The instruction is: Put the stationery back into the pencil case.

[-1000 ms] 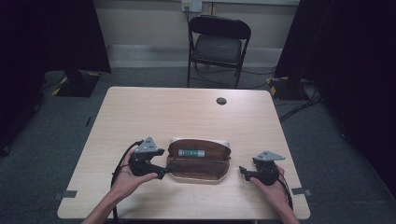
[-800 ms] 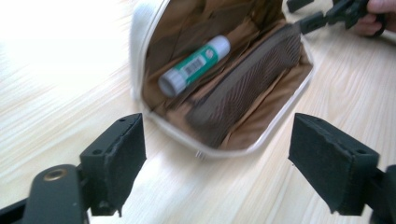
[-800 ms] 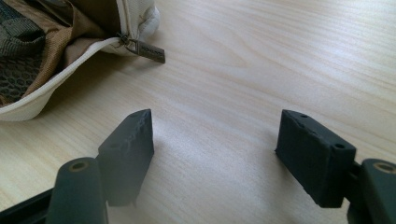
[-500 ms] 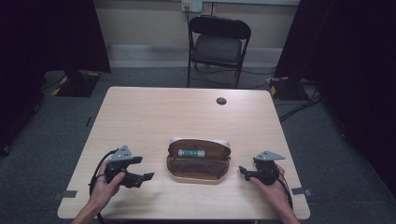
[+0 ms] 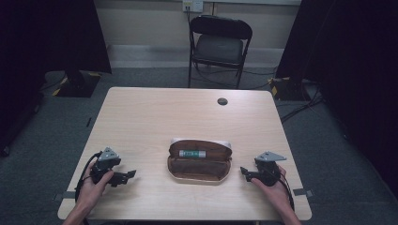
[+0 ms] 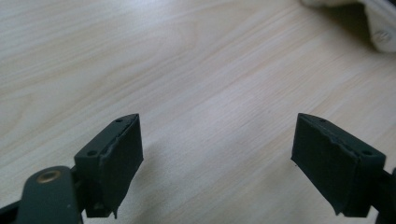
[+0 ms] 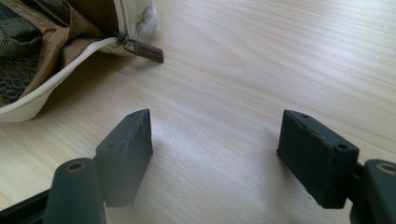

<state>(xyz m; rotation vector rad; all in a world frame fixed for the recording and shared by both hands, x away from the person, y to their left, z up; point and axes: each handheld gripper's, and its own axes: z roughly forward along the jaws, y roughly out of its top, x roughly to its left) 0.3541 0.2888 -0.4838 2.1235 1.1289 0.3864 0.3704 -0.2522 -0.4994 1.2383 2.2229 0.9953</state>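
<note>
Pencil case (image 5: 199,161) lies open on counter (image 5: 187,112), marker (image 5: 191,153) inside; left claw (image 5: 127,175) and right claw (image 5: 244,171) flank it, released, empty. Next: likely zip shut.

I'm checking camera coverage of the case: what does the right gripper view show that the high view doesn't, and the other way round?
The right gripper view alone shows the metal zip pull at the corner of the open case, lying on the wood, and bare wood between the right claw's open jaws. The high view alone shows the green tube inside the case, the left claw set apart from it, the dark round spot on the table and the folding chair beyond. Both share the case, the table and the right claw.
</note>
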